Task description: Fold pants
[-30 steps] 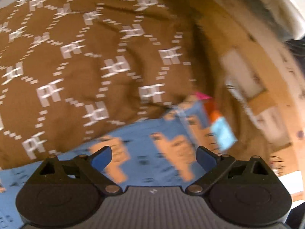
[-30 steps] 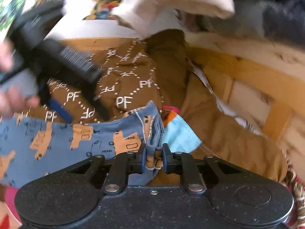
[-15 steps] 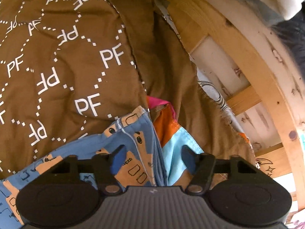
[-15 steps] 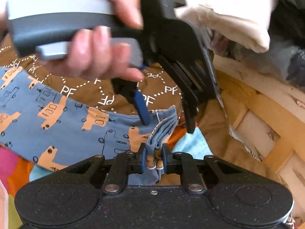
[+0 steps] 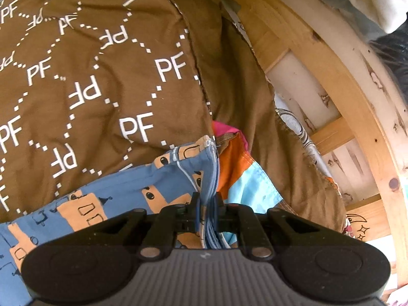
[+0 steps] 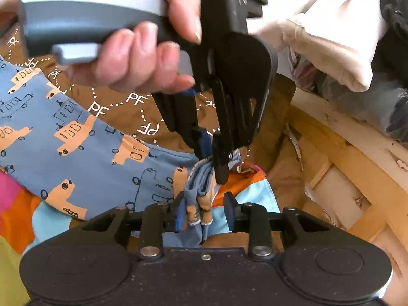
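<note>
The pants (image 6: 76, 153) lie on the blanket (image 5: 89, 76), wooden frame (image 5: 344, 102) to their right.

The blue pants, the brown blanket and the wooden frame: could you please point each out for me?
blue pants (image 5: 122, 193), left wrist view, on the flat printed cloth.
brown blanket (image 5: 84, 81), left wrist view, on its lettered top.
wooden frame (image 5: 339, 71), left wrist view, on the curved rail.

The only writing that can be read is the pair of letters "PF", printed in white on the brown blanket (image 5: 89, 81). It repeats many times over inside a grid of white dotted diamonds, some copies upright and others upside down. In the left wrist view it fills the cloth ahead and left of the fingers; in the right wrist view it shows beyond the fingers.
</note>
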Demonstrator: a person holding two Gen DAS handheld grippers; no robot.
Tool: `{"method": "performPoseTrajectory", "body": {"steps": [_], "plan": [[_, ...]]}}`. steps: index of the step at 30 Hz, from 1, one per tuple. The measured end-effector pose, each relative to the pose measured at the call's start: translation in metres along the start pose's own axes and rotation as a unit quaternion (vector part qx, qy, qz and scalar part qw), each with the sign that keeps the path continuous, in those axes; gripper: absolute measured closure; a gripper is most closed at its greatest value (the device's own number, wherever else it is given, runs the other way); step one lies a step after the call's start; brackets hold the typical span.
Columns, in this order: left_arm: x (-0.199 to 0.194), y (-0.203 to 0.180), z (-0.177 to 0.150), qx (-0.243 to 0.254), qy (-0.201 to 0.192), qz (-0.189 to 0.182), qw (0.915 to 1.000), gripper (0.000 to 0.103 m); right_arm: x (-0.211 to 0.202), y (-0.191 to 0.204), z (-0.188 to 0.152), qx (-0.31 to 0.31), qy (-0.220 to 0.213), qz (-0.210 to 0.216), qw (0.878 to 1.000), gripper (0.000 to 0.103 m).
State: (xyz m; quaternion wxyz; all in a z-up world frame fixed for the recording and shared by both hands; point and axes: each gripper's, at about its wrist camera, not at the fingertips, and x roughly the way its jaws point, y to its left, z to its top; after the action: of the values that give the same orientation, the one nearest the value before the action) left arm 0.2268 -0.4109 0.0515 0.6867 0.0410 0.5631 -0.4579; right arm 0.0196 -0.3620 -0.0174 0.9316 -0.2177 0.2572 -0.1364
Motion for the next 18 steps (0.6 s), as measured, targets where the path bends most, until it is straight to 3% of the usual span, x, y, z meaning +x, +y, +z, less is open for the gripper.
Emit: {"method": "performPoseTrajectory", "body": {"steps": [4,12,18], "plan": [[-0.011,0.005,-0.004,-0.008,-0.011,-0.002,0.9999,0.093,-0.006,0.004,0.006,0.008,-0.011,0.010,1.000,0.087],[-0.045,0.033,-0.021,-0.041,-0.039,0.001,0.9984,0.093,-0.025,0.022,0.027,0.004,-0.038,0.036,0.999,0.087],[-0.081,0.067,-0.043,-0.074,-0.062,0.005,0.9953,0.093,-0.040,0.041,0.046,0.008,-0.065,0.089,0.994,0.087]]}}
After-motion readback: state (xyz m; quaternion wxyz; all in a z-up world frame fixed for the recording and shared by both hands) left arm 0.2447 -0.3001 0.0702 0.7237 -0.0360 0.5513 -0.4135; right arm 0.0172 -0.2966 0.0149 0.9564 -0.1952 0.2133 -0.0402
